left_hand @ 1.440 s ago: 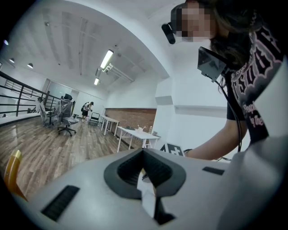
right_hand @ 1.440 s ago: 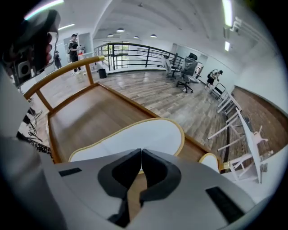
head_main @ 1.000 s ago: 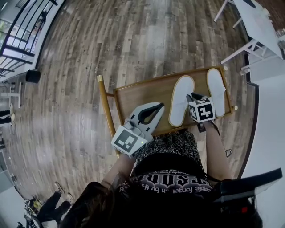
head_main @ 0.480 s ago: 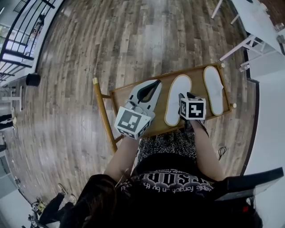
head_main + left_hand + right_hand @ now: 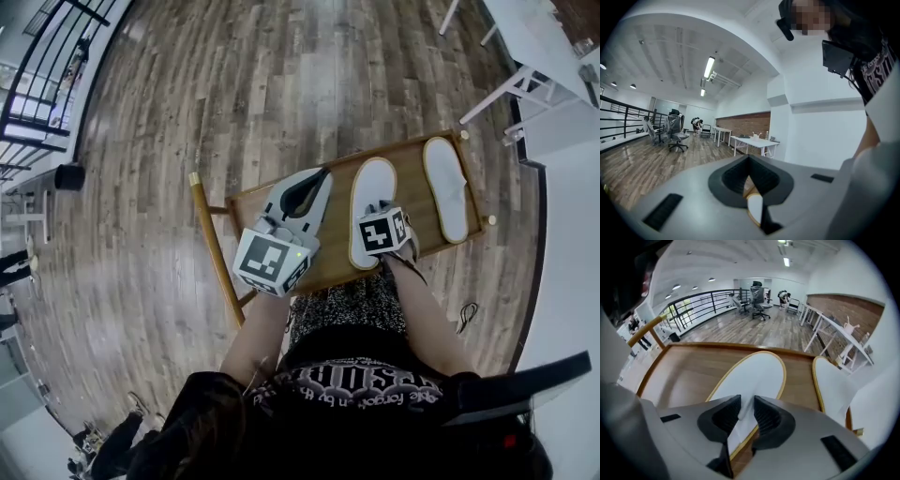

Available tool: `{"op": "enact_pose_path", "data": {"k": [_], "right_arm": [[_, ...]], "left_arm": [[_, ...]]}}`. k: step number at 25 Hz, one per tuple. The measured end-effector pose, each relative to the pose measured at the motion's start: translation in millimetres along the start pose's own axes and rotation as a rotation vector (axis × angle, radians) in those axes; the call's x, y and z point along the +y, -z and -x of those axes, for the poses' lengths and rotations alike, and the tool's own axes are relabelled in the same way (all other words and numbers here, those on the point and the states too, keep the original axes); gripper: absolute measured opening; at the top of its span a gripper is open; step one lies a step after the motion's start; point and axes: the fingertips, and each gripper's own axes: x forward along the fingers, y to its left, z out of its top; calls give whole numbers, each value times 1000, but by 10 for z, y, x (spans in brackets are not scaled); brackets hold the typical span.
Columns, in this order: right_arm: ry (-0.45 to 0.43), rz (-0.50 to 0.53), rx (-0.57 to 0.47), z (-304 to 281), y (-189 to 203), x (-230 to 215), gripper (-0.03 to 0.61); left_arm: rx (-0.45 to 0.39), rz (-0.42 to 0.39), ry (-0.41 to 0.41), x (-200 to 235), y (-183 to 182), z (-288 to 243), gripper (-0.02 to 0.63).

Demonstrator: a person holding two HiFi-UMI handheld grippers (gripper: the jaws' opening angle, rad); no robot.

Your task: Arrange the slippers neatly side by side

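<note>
Status: left tool point(image 5: 317, 183) hangs over the left end of the table point(image 5: 410, 183), clenched on nothing. Left slipper point(image 5: 372, 202) lies mid-table, and I see its heel edge between the jaws of the right tool point(image 5: 746, 401), which are closing but not pressing on it. Right slipper point(image 5: 445, 183) lies beside it, apart.

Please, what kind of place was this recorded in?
Probably an open-plan office or workspace, perhaps on an upper level. It has rolling office chairs, long white tables beside a brick wall, and a black railing along the edge of the wood-plank floor.
</note>
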Motion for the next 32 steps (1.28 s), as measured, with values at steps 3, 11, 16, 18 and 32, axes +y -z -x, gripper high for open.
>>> {"op": "enact_pose_path", "data": {"k": [3,11,16,18,32], "right_arm": [[41,82,-5,54,-31,-126,20],[84,330,12,220,-47,-613,17],[99,505,34,146,-16,-882,18],[95,549,30,110,-26,-943,18],[-121,304,-194,373,-132,-1122,102]], "left_arm": [[2,10,-6,16,6,7,2],[5,27,7,-59,44,-42,2],[17,30,15,-136,67,-113,2],[20,27,16,-166,69,-139,2],[34,48,-29,-423,72,-331,2]]}}
